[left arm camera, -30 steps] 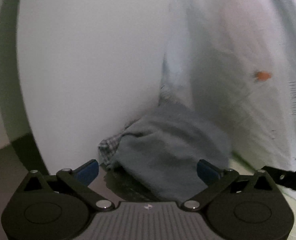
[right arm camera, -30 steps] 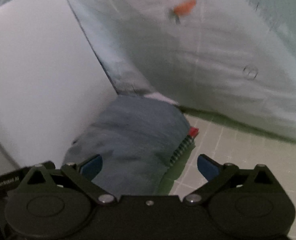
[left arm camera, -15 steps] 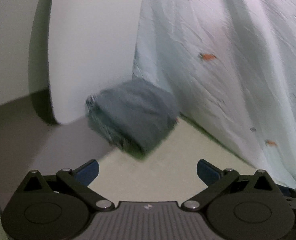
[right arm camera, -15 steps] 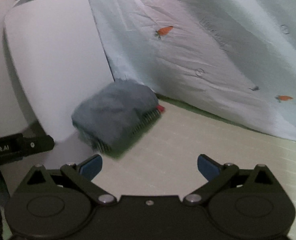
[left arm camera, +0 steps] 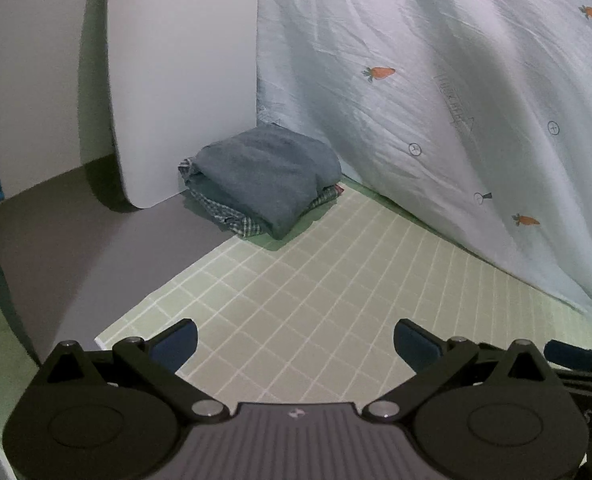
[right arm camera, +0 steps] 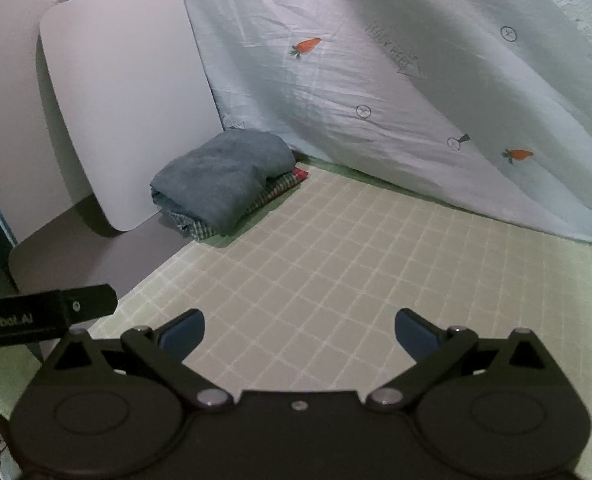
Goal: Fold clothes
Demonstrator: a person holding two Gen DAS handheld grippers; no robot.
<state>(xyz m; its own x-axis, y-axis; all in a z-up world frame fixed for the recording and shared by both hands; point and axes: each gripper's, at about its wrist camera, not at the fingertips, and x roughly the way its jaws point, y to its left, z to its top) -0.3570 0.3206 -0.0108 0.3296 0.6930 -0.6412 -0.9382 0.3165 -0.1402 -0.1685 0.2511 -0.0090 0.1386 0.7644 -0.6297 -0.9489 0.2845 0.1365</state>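
Behind everything hangs a big pale sheet [left arm camera: 435, 92] with little carrots on it, and it drapes down to the back edge of the green mat [left arm camera: 296, 300] with white squares. Your mat is bare in front of both tools. A white board [left arm camera: 184, 80] leans up in the back corner, and a flat grey board [left arm camera: 96, 248] lies on the left side of the mat.

Your folded clothes sit in that back corner. The grey folded cloth [left arm camera: 264, 176] lies on top of a checked cloth [left arm camera: 248, 226], and the pile touches the foot of the white board and sits just beside the sheet.

Your left gripper [left arm camera: 294, 344] hangs low over the mat, well apart from the pile, with its jaws spread wide and nothing in them. Your right gripper [right arm camera: 299, 334] is the same: wide apart, holding nothing, far from the pile.

Now the things that could go wrong. The sheet hangs loose, so if you reach back you could snag it and drag it over the pile. The white board only leans, so a bump might tip it onto the clothes. The grey cloth looks puffy and soft, so a poke could make it slide off the checked one. I see no other cloth to fold, so you may be done.
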